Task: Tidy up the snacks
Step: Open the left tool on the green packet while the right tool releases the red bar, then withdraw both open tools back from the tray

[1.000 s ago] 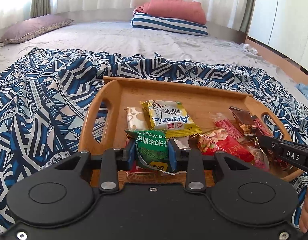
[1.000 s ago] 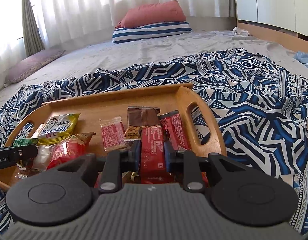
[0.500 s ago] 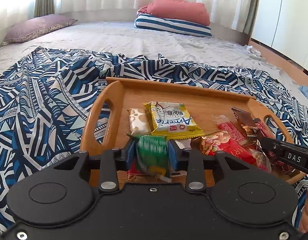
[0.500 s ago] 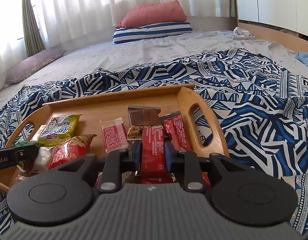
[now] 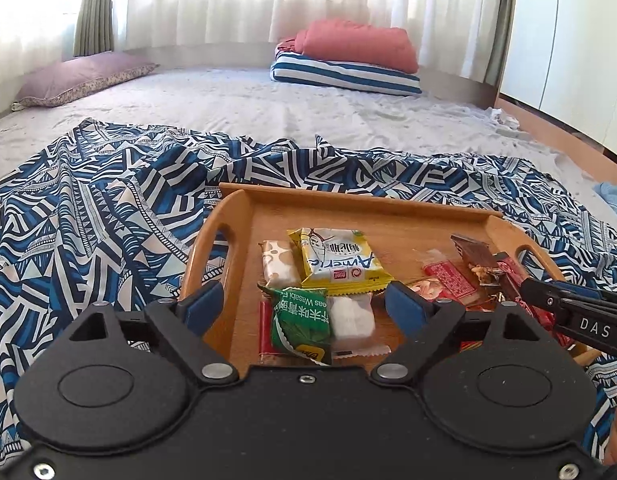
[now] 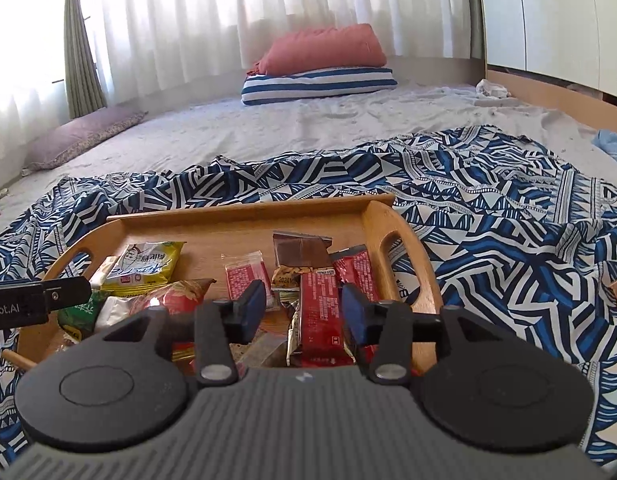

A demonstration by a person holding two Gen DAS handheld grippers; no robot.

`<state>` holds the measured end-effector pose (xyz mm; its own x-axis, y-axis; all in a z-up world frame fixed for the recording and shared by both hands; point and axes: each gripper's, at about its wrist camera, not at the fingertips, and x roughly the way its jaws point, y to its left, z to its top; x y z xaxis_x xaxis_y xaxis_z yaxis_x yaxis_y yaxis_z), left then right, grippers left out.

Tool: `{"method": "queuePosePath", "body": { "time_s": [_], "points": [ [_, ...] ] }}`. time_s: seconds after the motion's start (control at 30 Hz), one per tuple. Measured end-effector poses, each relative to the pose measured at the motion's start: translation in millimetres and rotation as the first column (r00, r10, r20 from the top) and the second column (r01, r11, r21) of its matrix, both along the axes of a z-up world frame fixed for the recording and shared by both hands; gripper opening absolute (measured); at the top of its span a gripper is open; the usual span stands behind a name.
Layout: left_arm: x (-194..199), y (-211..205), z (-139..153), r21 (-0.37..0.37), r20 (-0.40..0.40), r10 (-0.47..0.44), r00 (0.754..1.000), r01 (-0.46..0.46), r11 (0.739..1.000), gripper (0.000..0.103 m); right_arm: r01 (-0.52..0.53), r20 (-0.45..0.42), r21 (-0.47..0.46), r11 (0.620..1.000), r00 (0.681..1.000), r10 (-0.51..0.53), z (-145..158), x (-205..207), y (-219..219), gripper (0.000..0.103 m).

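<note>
On the wooden tray [image 5: 244,208], which sits on a blue patterned cloth [image 5: 88,208] spread over the bed, the snacks lie gathered in a loose heap. The left gripper [image 5: 304,300] hangs over the tray's near edge with its jaws opening wide — the green wasabi-pea packet [image 5: 302,322] lies flat between them, neither pad touching it, so it looks set down there on purpose. Just beyond it on the tray are a yellow packet [image 5: 340,262] and a small spotted one [image 5: 278,262]. The right gripper [image 6: 304,306] works nearer the tray's right handle; its jaws are opening too, with a red bar [image 6: 320,312] standing between them, clear of the left pad, contact at the right pad unclear. A brown wrapper [image 6: 298,250] lies just behind — likely the red bar is being grouped with similar ones.
</note>
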<state>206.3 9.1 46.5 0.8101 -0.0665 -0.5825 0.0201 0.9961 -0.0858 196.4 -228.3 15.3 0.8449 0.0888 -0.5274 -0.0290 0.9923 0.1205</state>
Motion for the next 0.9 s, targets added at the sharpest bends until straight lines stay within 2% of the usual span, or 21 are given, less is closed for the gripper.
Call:
{"method": "queuePosePath", "body": {
  "time_s": [0.13,0.3,0.67,0.9],
  "points": [
    [-10,-2,5,0.017,-0.001,-0.007,1.000,0.007,1.000,0.090,-0.010,0.020,-0.010,1.000,1.000,0.011,8,-12,1,0.073],
    [-30,-3,11,0.027,0.005,-0.001,1.000,0.001,1.000,0.101,-0.033,0.038,-0.016,0.999,0.999,0.033,17,-28,1,0.083],
    [-72,0,22,0.033,0.011,0.003,1.000,-0.004,0.999,0.103,-0.061,0.063,-0.049,0.997,0.996,0.064,25,-70,-2,0.097],
    [-99,1,11,0.015,-0.018,0.017,1.000,-0.017,1.000,0.103,-0.055,0.049,-0.048,0.997,0.997,0.057,15,-91,-3,0.102]
  ]
}}
